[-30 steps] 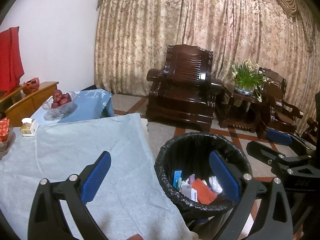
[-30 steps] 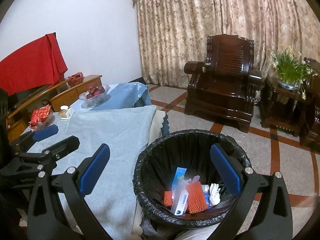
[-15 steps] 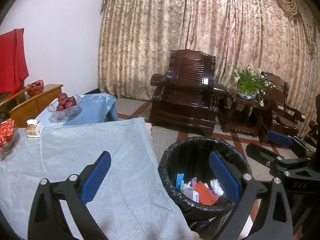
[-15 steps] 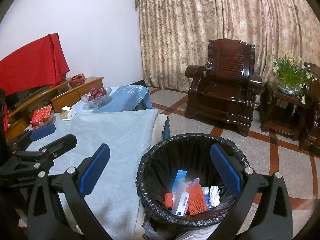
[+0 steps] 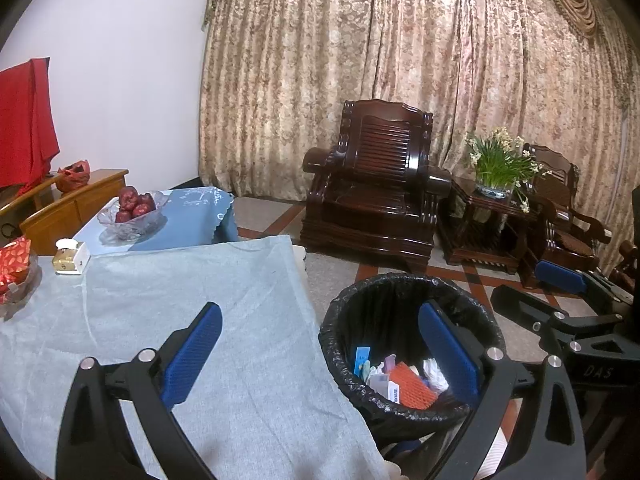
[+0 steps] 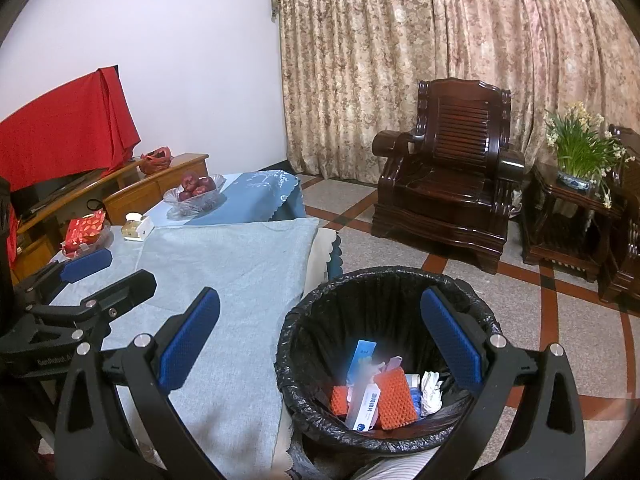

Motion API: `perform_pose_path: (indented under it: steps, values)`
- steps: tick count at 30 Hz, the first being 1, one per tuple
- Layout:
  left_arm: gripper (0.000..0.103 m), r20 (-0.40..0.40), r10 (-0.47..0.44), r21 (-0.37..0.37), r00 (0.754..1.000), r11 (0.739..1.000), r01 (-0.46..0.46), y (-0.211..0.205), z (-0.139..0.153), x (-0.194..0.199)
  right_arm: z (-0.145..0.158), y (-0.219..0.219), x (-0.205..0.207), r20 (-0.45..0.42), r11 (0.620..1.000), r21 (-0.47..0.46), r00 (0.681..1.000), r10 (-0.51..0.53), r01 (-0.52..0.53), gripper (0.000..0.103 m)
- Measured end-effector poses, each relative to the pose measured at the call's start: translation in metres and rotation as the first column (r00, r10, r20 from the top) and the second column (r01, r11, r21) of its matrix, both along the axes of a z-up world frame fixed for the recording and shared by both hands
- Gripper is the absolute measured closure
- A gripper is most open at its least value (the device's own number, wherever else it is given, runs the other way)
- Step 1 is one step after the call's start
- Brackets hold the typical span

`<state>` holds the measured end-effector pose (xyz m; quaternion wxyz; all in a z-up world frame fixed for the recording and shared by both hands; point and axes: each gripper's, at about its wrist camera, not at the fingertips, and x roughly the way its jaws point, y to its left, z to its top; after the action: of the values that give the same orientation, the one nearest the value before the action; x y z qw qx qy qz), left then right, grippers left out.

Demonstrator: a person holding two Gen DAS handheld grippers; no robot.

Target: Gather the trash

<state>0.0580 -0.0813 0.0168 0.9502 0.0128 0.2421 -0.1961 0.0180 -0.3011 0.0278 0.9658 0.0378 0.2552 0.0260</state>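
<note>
A bin lined with a black bag (image 5: 384, 292) (image 6: 360, 284) stands on the floor beside the table. Inside it lie orange foam netting (image 5: 412, 386) (image 6: 394, 400), a blue-and-white box (image 6: 362, 358), a white packet (image 6: 366, 406) and crumpled white paper (image 6: 430, 390). My left gripper (image 5: 320, 348) is open and empty, over the table's edge and the bin's rim. My right gripper (image 6: 320, 340) is open and empty too, above the bin. Each gripper shows at the side of the other's view.
The table wears a pale blue-grey cloth (image 5: 168, 312) (image 6: 232, 272). At its far end stand a glass bowl of red apples (image 5: 134, 210), a small white-and-gold box (image 5: 70, 258) and a red packet in a dish (image 5: 14, 264). A dark wooden armchair (image 5: 376, 188) and a side table with flowers (image 5: 496, 168) stand beyond.
Both grippers have lifted and drawn back slightly, so the bin and table sit lower in both views. Both stay open and empty.
</note>
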Motion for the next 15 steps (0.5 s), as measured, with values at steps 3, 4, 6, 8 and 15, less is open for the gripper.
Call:
perform_pose_path:
  steps: [3, 4, 6, 8, 15]
  values:
    - [0.006, 0.001, 0.000, 0.002, 1.000, 1.000, 0.000, -0.0001, 0.0000, 0.0002, -0.0001, 0.0004, -0.0001, -0.002, 1.000, 0.000, 1.000, -0.001, 0.001, 0.005]
    - [0.006, 0.001, 0.001, 0.001, 1.000, 1.000, -0.001, -0.0002, 0.0001, 0.0002, 0.0000, 0.0005, -0.0004, -0.002, 1.000, 0.001, 1.000, 0.000, 0.000, 0.005]
    - [0.006, 0.001, 0.001, 0.001, 1.000, 1.000, -0.001, 0.0001, 0.0004, -0.0001, 0.0001, 0.0000, 0.0001, -0.001, 1.000, 0.000, 1.000, 0.000, 0.000, 0.005]
    - [0.006, 0.002, 0.002, 0.002, 1.000, 1.000, -0.002, 0.0003, 0.0005, -0.0004, 0.0005, 0.0004, -0.0005, 0.000, 1.000, 0.000, 1.000, 0.000, 0.000, 0.005]
    - [0.006, 0.002, 0.000, 0.002, 1.000, 1.000, 0.000, 0.0007, 0.0009, -0.0001, 0.0005, -0.0008, 0.0002, -0.001, 1.000, 0.000, 1.000, 0.000, 0.000, 0.005]
